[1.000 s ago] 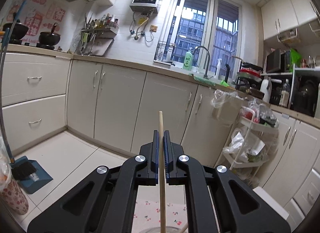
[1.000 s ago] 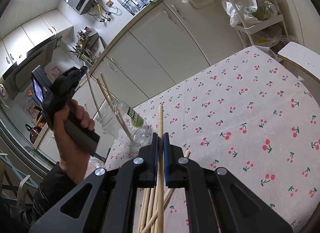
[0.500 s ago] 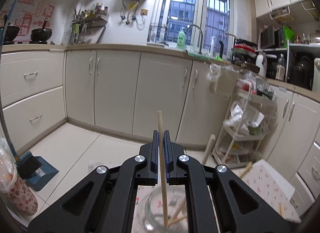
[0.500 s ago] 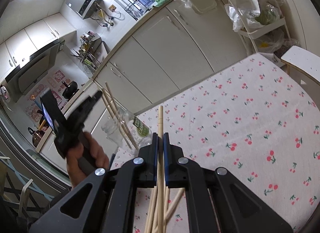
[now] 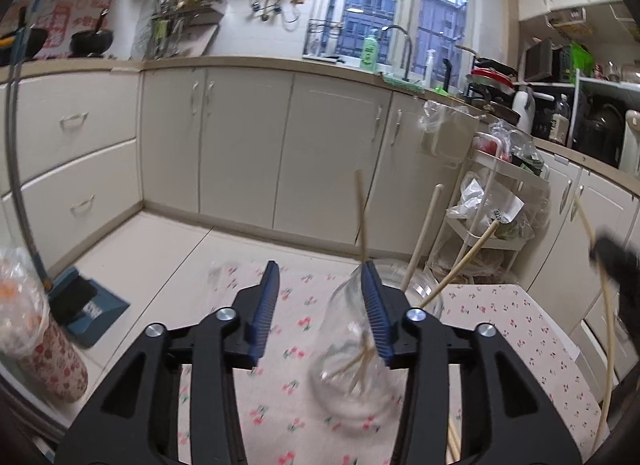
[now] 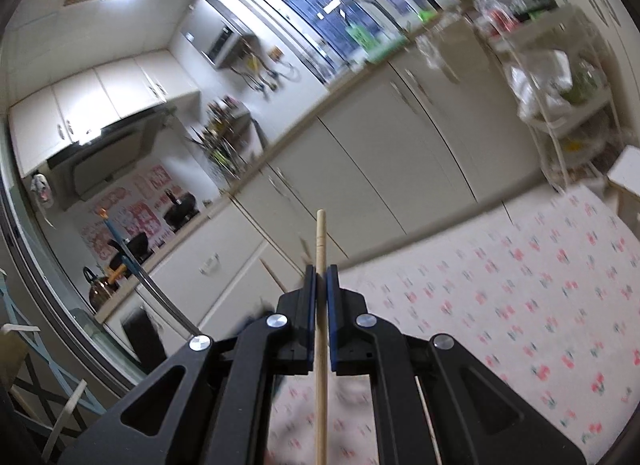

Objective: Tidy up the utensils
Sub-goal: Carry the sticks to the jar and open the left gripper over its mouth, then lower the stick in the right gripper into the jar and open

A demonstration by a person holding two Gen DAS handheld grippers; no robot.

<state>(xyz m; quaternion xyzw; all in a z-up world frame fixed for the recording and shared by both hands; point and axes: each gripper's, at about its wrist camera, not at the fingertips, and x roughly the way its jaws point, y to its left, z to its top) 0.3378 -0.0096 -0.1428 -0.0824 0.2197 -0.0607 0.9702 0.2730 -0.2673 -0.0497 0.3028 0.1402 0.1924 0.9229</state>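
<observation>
Left claw (image 5: 319, 297) of mine hangs released above the table (image 5: 520, 317), its blue-padded fingers (image 5: 267, 305) spread wide with nothing between them. Just beyond and partly behind its right finger stands a clear glass jar (image 5: 352, 377) on the cherry-print cloth. Three wooden chopsticks (image 5: 420, 241) lean out of its mouth, their lower ends crossing at the jar's bottom. One stands nearly upright; the other two tilt toward the right.

My right claw (image 6: 321, 277) is clenched on a single chopstick (image 6: 321, 345). That stick runs straight up between the closed pads, its blunt tip poking well above them and its shaft trailing down past the bottom edge. In the left wrist view, this claw shows as a dark blur at the far right, above the table.

More loose chopsticks (image 5: 454, 441) lie flat on the cloth by the lower right of the jar. A white trolley (image 5: 496, 225) with plastic bags stands past the table.
</observation>
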